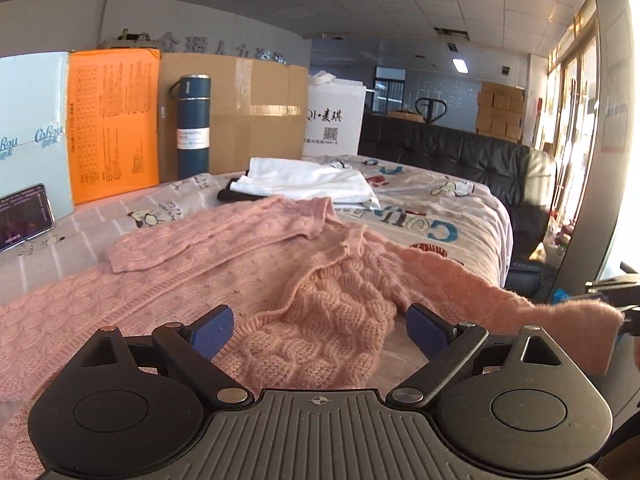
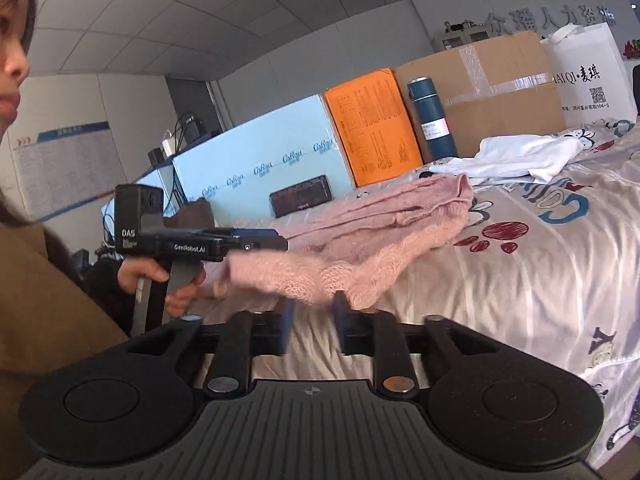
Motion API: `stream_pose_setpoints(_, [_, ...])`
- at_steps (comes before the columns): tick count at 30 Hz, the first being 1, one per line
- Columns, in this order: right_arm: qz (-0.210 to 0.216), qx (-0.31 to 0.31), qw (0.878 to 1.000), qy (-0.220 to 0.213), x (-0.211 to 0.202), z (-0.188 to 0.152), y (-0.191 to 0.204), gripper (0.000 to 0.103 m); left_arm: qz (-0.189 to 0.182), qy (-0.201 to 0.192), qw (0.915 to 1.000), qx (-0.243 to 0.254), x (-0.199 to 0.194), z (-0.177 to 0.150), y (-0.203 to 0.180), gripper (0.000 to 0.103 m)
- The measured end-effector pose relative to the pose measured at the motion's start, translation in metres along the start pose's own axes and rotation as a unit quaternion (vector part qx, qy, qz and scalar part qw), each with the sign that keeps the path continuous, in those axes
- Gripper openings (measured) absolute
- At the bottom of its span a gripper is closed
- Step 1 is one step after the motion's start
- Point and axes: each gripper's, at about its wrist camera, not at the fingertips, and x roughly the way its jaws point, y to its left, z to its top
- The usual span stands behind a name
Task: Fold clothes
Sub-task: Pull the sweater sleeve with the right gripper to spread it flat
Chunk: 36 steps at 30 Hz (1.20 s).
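- Blue-padded left tongs gape wide just above the pink knitted sweater, gripping nothing.
- Right tongs stand half open at a sleeve's edge; no pad presses it.
- Sweater sprawls rumpled on the bed, sleeves partly drawn in; folding looks barely begun.
- White garment waits behind.

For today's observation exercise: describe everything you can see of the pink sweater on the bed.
The pink sweater is a fuzzy cable-knit with ribbed edges. It lies rumpled and partly folded on the printed bedsheet, one sleeve folded across its body and the other trailing off the bed's edge towards the right tool. The left tool hovers open over it. White clothes lie just behind.
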Motion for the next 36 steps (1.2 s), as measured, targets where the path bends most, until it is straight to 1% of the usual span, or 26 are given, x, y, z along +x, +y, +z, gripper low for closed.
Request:
stream_pose_setpoints(1, [-0.003,-0.01,1.0,-0.009,-0.005,0.001,0.003,0.068,0.007,0.007,0.9999,0.003,0.003,0.0,-0.001,0.095])
stream_pose_setpoints(3, [0.015,-0.017,0.999,-0.046,-0.016,0.008,0.002,0.069,0.025,0.02,0.9995,0.008,0.007,-0.001,-0.002,0.095])
stream_pose_setpoints(4, [0.022,-0.006,0.998,-0.059,-0.016,0.013,-0.003,0.072,0.031,0.021,0.9992,0.01,0.007,-0.002,-0.003,0.095])
stream_pose_setpoints(7, [0.007,0.051,0.997,-0.05,0.001,0.023,-0.025,0.074,0.042,0.024,0.9988,0.013,0.007,-0.004,-0.003,0.095])
stream_pose_setpoints(8, [-0.013,0.075,0.997,-0.028,0.013,0.024,-0.034,0.074,0.046,0.025,0.9985,0.013,0.007,-0.004,-0.002,0.095])
stream_pose_setpoints(9, [-0.03,0.089,0.996,-0.005,0.026,0.022,-0.04,0.071,0.051,0.026,0.9983,0.013,0.007,-0.005,-0.002,0.095])
stream_pose_setpoints(10, [-0.042,0.093,0.995,0.015,0.037,0.018,-0.042,0.064,0.055,0.027,0.998,0.015,0.007,-0.005,-0.003,0.095])
stream_pose_setpoints(11, [-0.046,0.094,0.994,0.033,0.046,0.014,-0.044,0.06,0.055,0.027,0.998,0.015,0.007,-0.005,-0.003,0.095])
stream_pose_setpoints(12, [-0.044,0.097,0.993,0.047,0.053,0.008,-0.044,0.052,0.052,0.029,0.9981,0.015,0.008,-0.006,-0.002,0.095])
stream_pose_setpoints(13, [-0.041,0.101,0.992,0.057,0.058,0.002,-0.044,0.049,0.05,0.03,0.9982,0.015,0.009,-0.006,-0.002,0.095])
stream_pose_setpoints(15, [-0.031,0.11,0.992,0.054,0.058,-0.007,-0.044,0.047,0.045,0.034,0.9983,0.013,0.01,-0.007,0.0,0.095])
stream_pose_setpoints(16, [-0.024,0.119,0.991,0.054,0.056,-0.009,-0.045,0.04,0.043,0.036,0.9984,0.011,0.011,-0.007,0.0,0.095])
stream_pose_setpoints(17, [-0.023,0.125,0.99,0.058,0.056,-0.011,-0.045,0.037,0.042,0.038,0.9983,0.009,0.012,-0.007,0.0,0.095])
stream_pose_setpoints(19, [-0.027,0.126,0.989,0.068,0.057,-0.015,-0.044,0.025,0.043,0.038,0.9984,0.008,0.012,-0.007,0.0,0.095])
stream_pose_setpoints(20, [-0.027,0.121,0.99,0.069,0.057,-0.015,-0.042,0.023,0.043,0.037,0.9984,0.008,0.012,-0.007,0.0,0.095])
stream_pose_setpoints(23, [-0.018,0.114,0.991,0.068,0.056,-0.014,-0.041,0.013,0.045,0.037,0.9983,0.007,0.012,-0.007,0.001,0.095])
stream_pose_setpoints(24, [-0.015,0.112,0.991,0.067,0.055,-0.014,-0.041,0.007,0.045,0.037,0.9983,0.006,0.012,-0.008,0.002,0.095])
stream_pose_setpoints(25, [-0.017,0.106,0.992,0.069,0.053,-0.014,-0.042,0.006,0.047,0.038,0.9982,0.004,0.012,-0.008,0.002,0.095])
stream_pose_setpoints(27, [-0.035,0.091,0.992,0.079,0.048,-0.016,-0.045,0.005,0.049,0.039,0.998,0.001,0.012,-0.008,0.003,0.095])
stream_pose_setpoints(29, [-0.056,0.1,0.99,0.084,0.043,-0.019,-0.051,0.005,0.049,0.042,0.9979,-0.001,0.013,-0.008,0.004,0.095])
stream_pose_setpoints(30, [-0.059,0.105,0.989,0.085,0.041,-0.021,-0.054,0.005,0.05,0.043,0.9978,-0.001,0.013,-0.008,0.005,0.095])
stream_pose_setpoints(32, [-0.045,0.116,0.989,0.082,0.038,-0.025,-0.055,0.006,0.051,0.042,0.9978,0.0,0.013,-0.008,0.004,0.095])
stream_pose_setpoints(33, [-0.036,0.123,0.989,0.079,0.037,-0.027,-0.056,0.012,0.051,0.041,0.9978,0.001,0.013,-0.008,0.004,0.095])
stream_pose_setpoints(34, [-0.028,0.135,0.987,0.077,0.037,-0.029,-0.058,0.033,0.052,0.04,0.9978,0.002,0.013,-0.008,0.004,0.095])
stream_pose_setpoints(36, [-0.012,0.158,0.984,0.078,0.038,-0.034,-0.062,0.062,0.052,0.037,0.998,0.003,0.011,-0.008,0.004,0.095])
